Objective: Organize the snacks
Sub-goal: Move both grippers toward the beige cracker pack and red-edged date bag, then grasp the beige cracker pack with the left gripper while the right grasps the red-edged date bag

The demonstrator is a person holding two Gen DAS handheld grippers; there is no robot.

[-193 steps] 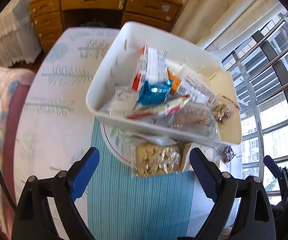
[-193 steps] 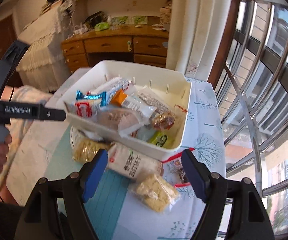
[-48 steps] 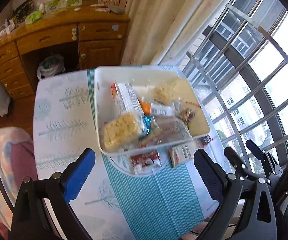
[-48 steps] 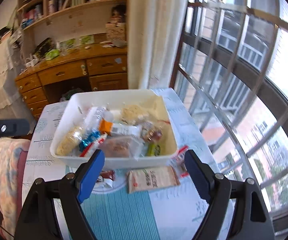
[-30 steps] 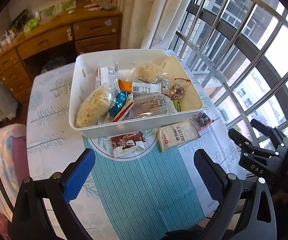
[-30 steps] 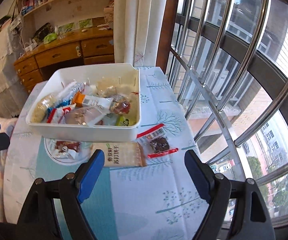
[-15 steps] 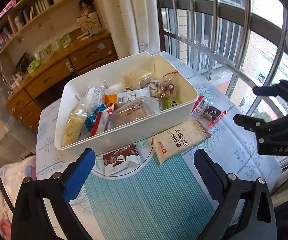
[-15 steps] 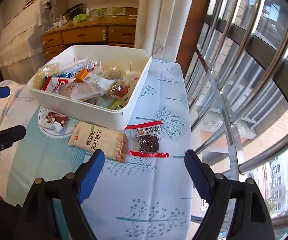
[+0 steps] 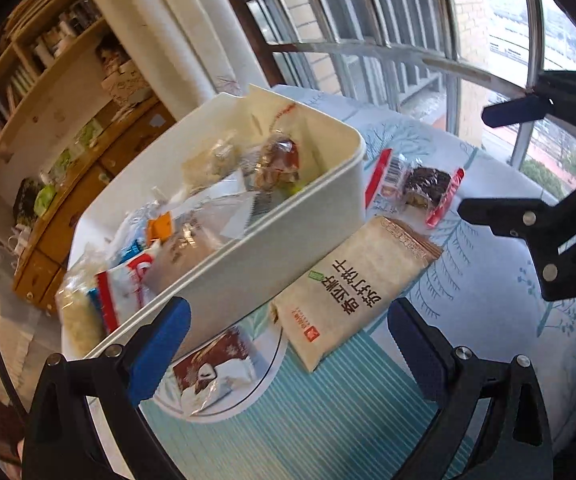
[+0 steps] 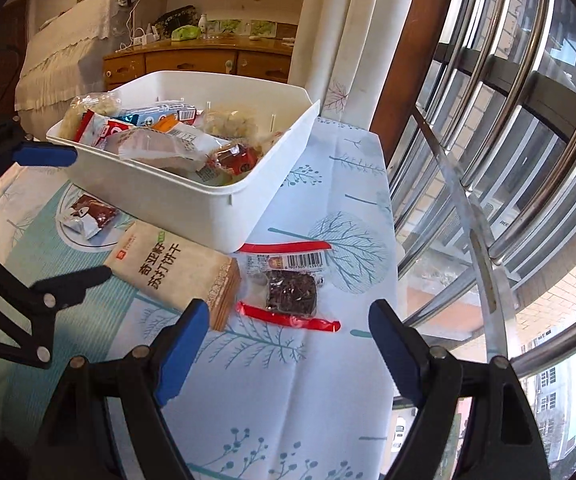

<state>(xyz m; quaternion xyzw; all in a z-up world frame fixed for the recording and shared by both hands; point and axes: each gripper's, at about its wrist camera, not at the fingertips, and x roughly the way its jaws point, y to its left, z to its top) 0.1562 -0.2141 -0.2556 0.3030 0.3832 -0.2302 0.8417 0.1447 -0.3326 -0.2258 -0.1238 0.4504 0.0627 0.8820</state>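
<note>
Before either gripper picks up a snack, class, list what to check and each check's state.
1. Left gripper jaws open, nothing held: ok.
2. Right gripper jaws open, nothing held: ok.
3. Cracker packet lies flat outside the white bin, top uncovered: ok.
4. Red-edged brownie wrapper ahead of the right jaws: ok.
5. Small chocolate packet clear of the bin: cannot tell.
6. Room left in the bin: cannot tell.

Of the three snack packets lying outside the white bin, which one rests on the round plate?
The small brown-and-white chocolate packet, at the bin's front wall. The beige cracker pack and the clear red-edged brownie packet lie on the tablecloth.
</note>
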